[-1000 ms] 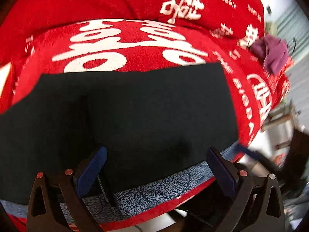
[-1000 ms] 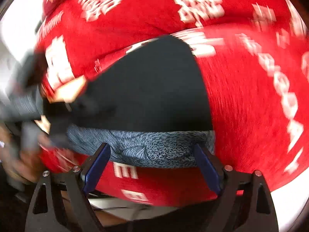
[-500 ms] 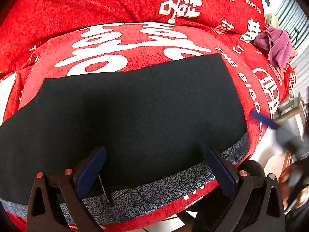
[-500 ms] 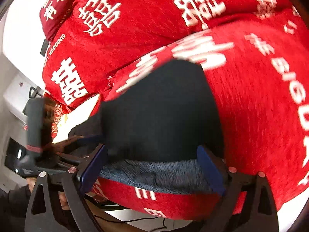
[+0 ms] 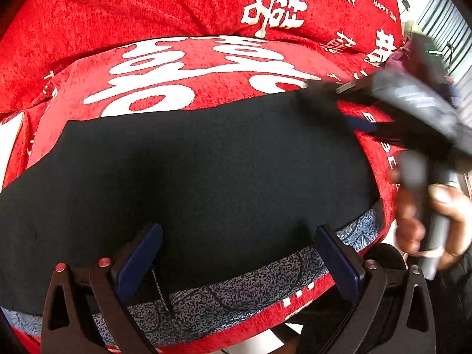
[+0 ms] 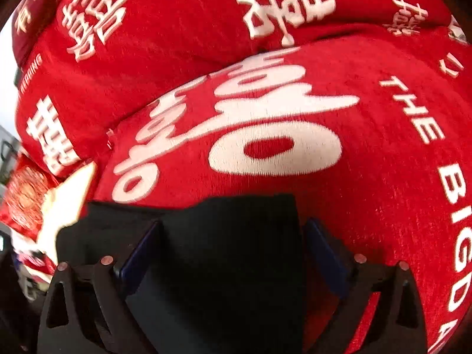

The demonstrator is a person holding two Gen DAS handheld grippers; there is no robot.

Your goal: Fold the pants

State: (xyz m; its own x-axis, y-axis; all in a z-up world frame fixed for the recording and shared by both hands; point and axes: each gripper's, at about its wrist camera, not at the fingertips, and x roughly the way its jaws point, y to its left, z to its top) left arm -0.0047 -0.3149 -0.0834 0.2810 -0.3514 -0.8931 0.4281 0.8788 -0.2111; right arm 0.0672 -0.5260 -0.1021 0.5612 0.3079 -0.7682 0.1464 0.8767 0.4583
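The black pants (image 5: 206, 177) lie flat on a red sofa seat (image 5: 183, 67), with a grey patterned waistband (image 5: 265, 277) along the near edge. My left gripper (image 5: 236, 256) is open, its jaws wide apart above the near part of the pants beside the waistband. My right gripper shows blurred in the left wrist view (image 5: 362, 124) at the pants' far right corner. In the right wrist view my right gripper (image 6: 230, 250) is open, with the pants' corner (image 6: 236, 236) lying between its blue pads.
The sofa backrest (image 6: 177, 23) with white characters rises behind the seat. A purple cloth (image 5: 413, 59) lies on the sofa's far right. A red and white packet (image 6: 44, 194) lies at the left. The person's hand (image 5: 427, 221) holds the right gripper's handle.
My right gripper has moved from the waistband side across to the pants' far right corner, which now sits between its pads. My left gripper has stayed open over the waistband.
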